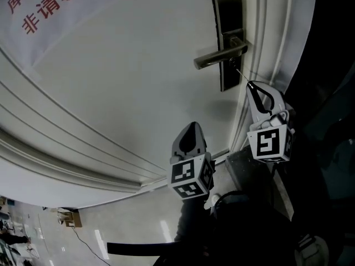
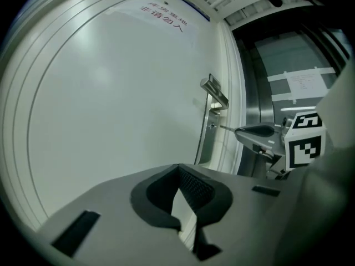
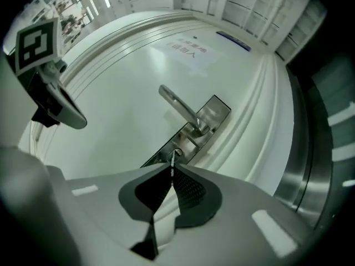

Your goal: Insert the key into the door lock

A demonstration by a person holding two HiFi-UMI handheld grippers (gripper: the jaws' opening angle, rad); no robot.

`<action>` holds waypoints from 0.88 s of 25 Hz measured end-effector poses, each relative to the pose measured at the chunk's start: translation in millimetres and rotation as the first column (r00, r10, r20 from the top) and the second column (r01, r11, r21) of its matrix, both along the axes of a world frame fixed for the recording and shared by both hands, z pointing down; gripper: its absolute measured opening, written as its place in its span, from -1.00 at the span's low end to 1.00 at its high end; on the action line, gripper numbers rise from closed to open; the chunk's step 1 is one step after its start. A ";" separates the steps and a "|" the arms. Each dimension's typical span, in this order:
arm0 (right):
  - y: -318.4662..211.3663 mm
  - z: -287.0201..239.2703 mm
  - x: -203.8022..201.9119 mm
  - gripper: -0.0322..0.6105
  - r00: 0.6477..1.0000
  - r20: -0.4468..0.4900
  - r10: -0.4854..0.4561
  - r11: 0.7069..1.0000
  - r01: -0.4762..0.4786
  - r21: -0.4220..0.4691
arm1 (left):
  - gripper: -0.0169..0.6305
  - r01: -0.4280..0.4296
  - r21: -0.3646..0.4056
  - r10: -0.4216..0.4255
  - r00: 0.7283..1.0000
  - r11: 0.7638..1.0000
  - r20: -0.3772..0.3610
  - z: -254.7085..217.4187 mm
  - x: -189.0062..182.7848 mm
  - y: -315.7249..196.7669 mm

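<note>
A dark lock plate [image 1: 227, 37] with a lever handle [image 1: 219, 55] sits on the white door [image 1: 127, 93]. My right gripper [image 1: 250, 85] is shut on a thin metal key [image 1: 239, 73], which points at the keyhole under the handle. In the right gripper view the key [image 3: 173, 160] sticks out past the shut jaws of the right gripper [image 3: 171, 169], and its tip is at the keyhole [image 3: 177, 152]. My left gripper [image 1: 192, 127] hangs lower and further left, shut and holding nothing, its tip [image 2: 178, 169] aimed towards the door.
A paper notice with red characters [image 1: 33, 10] is stuck on the door at upper left. The ribbed white door frame [image 1: 263, 60] runs beside the lock. Beyond it is a dark metal panel [image 2: 260, 82] with a taped paper sheet [image 2: 305, 82]. Glossy floor [image 1: 111, 231] shows below.
</note>
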State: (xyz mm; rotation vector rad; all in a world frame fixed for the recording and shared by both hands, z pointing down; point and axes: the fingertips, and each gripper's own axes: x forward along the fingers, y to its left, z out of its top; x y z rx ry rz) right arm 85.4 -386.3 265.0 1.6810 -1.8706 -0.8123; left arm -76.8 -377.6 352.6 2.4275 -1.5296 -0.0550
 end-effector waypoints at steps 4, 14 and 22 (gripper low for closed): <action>-11.2 -5.2 0.5 -0.86 0.978 -0.205 0.040 0.999 -0.035 0.026 | -0.94 -0.004 -0.003 0.004 1.000 1.000 0.001 2.3 5.7 -8.0; -27.1 -3.2 6.4 -0.86 0.856 -0.508 0.096 0.995 -0.079 0.055 | -0.94 0.003 -0.019 -0.002 1.000 1.000 0.019 2.2 22.5 -20.9; -33.7 -0.6 5.7 -0.86 0.826 -0.558 0.087 0.996 -0.073 0.047 | -0.94 -0.006 0.001 0.006 1.000 1.000 0.022 -3.1 33.6 -22.6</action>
